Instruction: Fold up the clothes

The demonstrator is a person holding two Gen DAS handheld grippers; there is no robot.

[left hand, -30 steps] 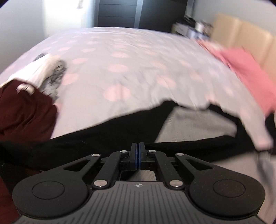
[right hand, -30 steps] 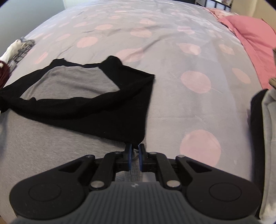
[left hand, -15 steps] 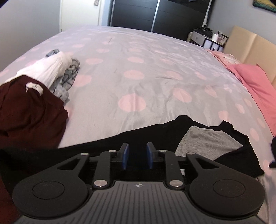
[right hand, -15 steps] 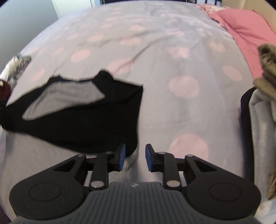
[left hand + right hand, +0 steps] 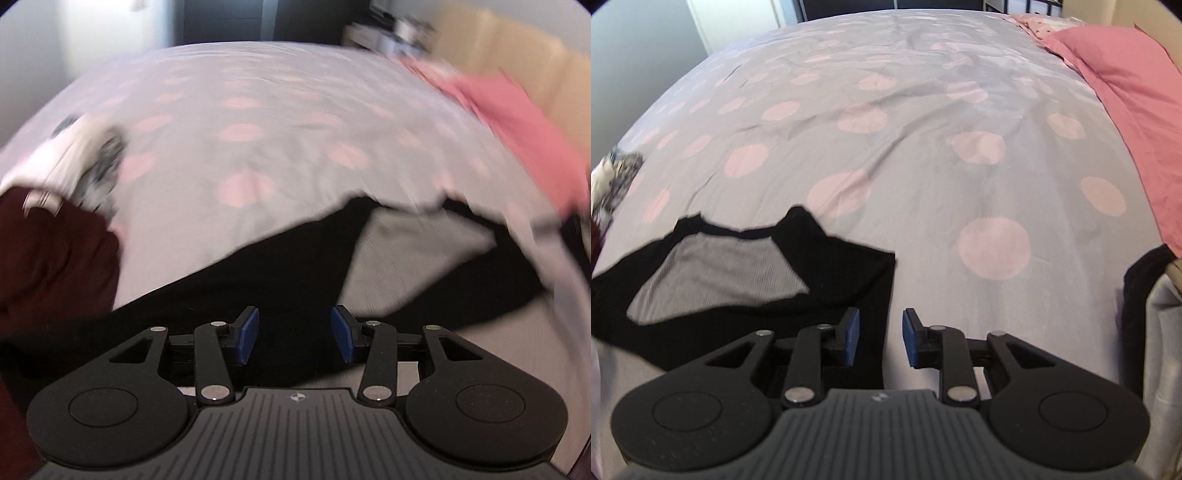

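Both sets of jaws stand apart now, and neither grips a thing. A second ago the left gripper (image 5: 294, 339) was clamped tight on the black fabric; its jaws have just been opening, and the blue pads (image 5: 246, 336) now hang clear above the cloth, which lies loose under the gap. Same story on the other side: the right gripper (image 5: 877, 341) was nipping the garment's corner a second back, its jaws have just been opening too, and the shirt's right edge runs beneath the gap with no pad pressing on it. The right view has also pulled away, so more bedspread shows beyond the shirt than before. The left view is badly smeared, so fine detail there is lost.

And the shirt itself! The black-and-grey shirt (image 5: 724, 280) is down on the bed (image 5: 923, 155), near its close edge. From the right wrist it reads as a flat, folded shape: a grey ribbed panel framed by black bands, with a black flap laid across toward its right corner. From the left wrist a black band sweeps across in front of the gripper, grey panel to the right.

Off to the left sit a maroon garment (image 5: 55, 254) and a white-and-patterned bundle (image 5: 77, 162). A pink pillow (image 5: 1126, 92) lies at far right, and a dark-and-grey stack of clothes (image 5: 1145, 302) pokes in at the right edge.
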